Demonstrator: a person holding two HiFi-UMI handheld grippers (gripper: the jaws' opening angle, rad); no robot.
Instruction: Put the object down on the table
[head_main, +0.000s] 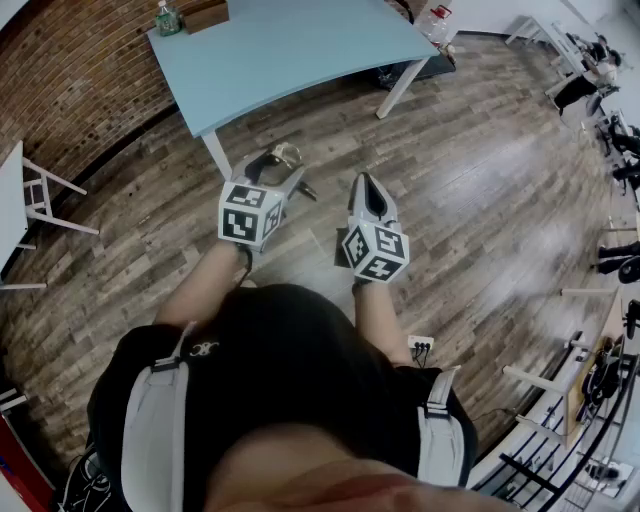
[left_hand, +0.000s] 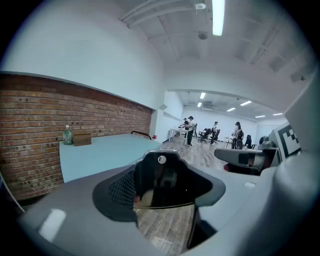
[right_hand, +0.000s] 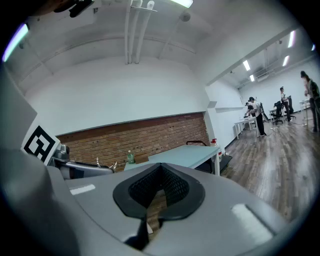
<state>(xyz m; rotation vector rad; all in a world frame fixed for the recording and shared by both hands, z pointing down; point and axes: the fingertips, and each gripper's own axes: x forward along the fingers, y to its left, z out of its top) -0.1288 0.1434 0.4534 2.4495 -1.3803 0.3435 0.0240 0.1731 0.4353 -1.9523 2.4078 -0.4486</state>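
Note:
In the left gripper view a black object (left_hand: 160, 175) with a silver rivet fills the gap of my left gripper (left_hand: 162, 182), whose jaws stand wide and shut on it. From the head view its pale metal wire parts (head_main: 286, 154) stick out past the left gripper (head_main: 272, 162), held in the air over the wood floor just short of the light blue table (head_main: 290, 50). My right gripper (head_main: 367, 181) hovers beside it, shut with nothing in it (right_hand: 157, 192). The table (left_hand: 100, 152) lies ahead and to the left.
A green bottle (head_main: 166, 18) and a cardboard box (head_main: 205, 14) stand at the table's far end by the brick wall. A white frame (head_main: 40, 195) stands at the left, a water jug (head_main: 437, 22) beyond the table. People (left_hand: 190, 131) stand far down the room.

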